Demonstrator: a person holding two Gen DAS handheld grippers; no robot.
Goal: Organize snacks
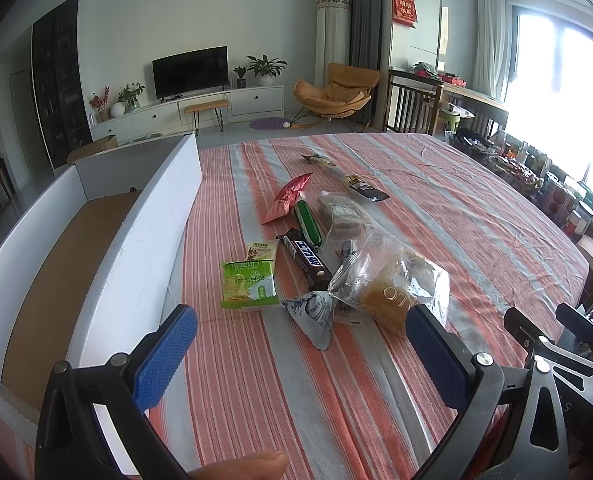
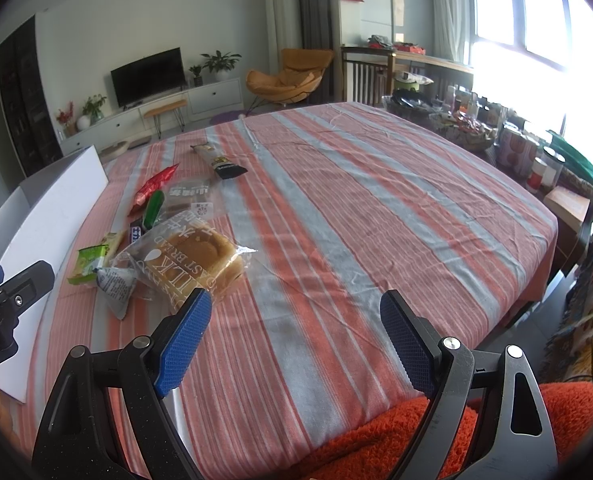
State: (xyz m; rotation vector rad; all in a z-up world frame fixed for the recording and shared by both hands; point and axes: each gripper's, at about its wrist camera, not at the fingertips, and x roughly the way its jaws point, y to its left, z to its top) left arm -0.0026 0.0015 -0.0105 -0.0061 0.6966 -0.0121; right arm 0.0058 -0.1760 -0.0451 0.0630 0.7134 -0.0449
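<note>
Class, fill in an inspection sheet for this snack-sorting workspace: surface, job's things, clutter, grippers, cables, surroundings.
Surface: striped cloth over the table, lightly creased.
Job's things: bread bag, green packet, chocolate bar, red packet and others clustered together; white box beside them, nothing seen inside.
Clutter: nothing seen.
Grippers: left gripper and right gripper both open, holding nothing.
Cables: nothing seen.
Surroundings: TV, orange chair, crowded shelf by the window.
</note>
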